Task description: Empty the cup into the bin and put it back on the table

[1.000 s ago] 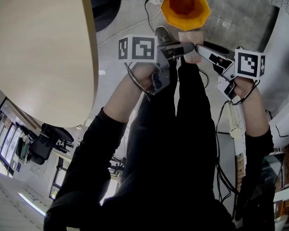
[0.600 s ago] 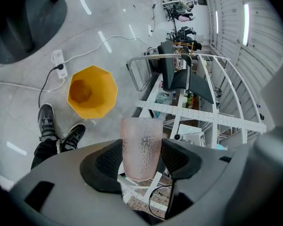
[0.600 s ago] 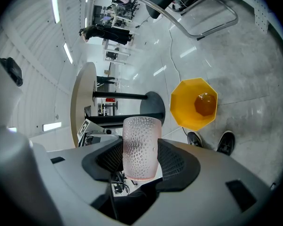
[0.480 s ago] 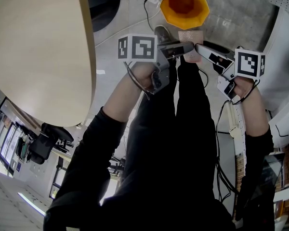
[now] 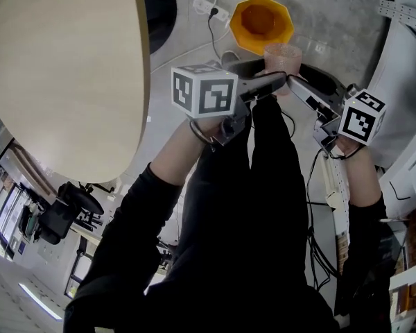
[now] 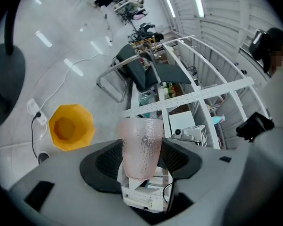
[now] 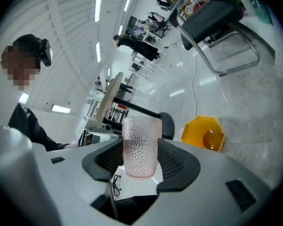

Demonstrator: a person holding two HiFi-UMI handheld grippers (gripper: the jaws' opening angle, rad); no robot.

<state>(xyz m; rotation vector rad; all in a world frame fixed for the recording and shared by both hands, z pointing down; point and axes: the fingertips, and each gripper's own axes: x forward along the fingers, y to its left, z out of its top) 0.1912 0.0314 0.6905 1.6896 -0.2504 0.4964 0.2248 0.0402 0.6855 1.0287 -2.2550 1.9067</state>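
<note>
Cup (image 5: 283, 60) clamped by 2 grippers at once, left gripper (image 5: 278, 82) and right gripper (image 5: 295, 84) both closed on it, has lifted closer to the bin (image 5: 261, 23) just ahead, so tipping's next.

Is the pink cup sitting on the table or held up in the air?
Held up. The pink dimpled plastic cup is pinched by the left gripper and right gripper, clear of the round wooden table.

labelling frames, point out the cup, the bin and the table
cup (image 5: 283, 57), head view, on its dimpled pink side wall.
bin (image 6: 87, 128), left gripper view, on its yellow outer wall.
table (image 5: 55, 68), head view, on the bare wooden top.
</note>
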